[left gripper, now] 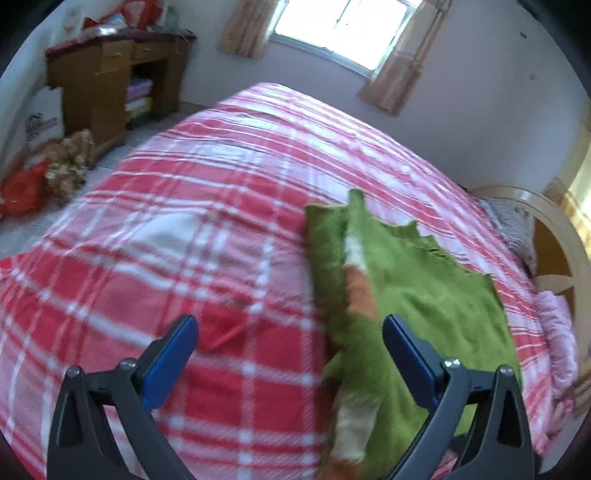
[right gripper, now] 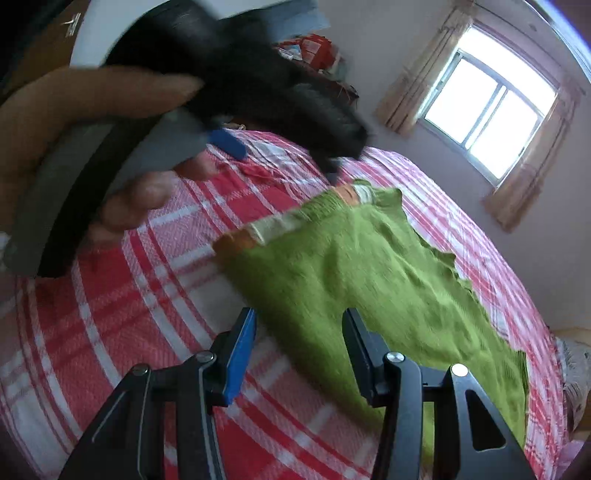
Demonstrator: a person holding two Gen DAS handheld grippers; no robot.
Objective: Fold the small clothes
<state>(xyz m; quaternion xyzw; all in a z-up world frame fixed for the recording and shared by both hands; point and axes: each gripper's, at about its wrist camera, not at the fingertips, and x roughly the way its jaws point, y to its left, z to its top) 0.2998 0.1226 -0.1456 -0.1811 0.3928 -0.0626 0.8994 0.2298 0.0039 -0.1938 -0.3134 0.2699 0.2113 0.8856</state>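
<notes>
A green knitted garment [left gripper: 417, 295] with orange and cream stripes lies spread on the red and pink checked bedsheet [left gripper: 184, 258], to the right. My left gripper [left gripper: 290, 325] hovers open above the bed, and the garment's striped left edge shows between its fingers. In the right wrist view the garment [right gripper: 351, 266] lies flat ahead. My right gripper [right gripper: 299, 317] stands open over its near edge, with green cloth showing in the gap and neither pad pressing on it. A hand [right gripper: 74, 122] holds the left gripper [right gripper: 280, 155] at the upper left, above the garment's striped end.
A wooden desk [left gripper: 110, 74] with piled things stands at the far left, with bags [left gripper: 22, 188] on the floor beside it. A curtained window [left gripper: 343, 29] is in the back wall. The headboard [left gripper: 554, 240] and a pink pillow [left gripper: 557, 332] border the bed on the right.
</notes>
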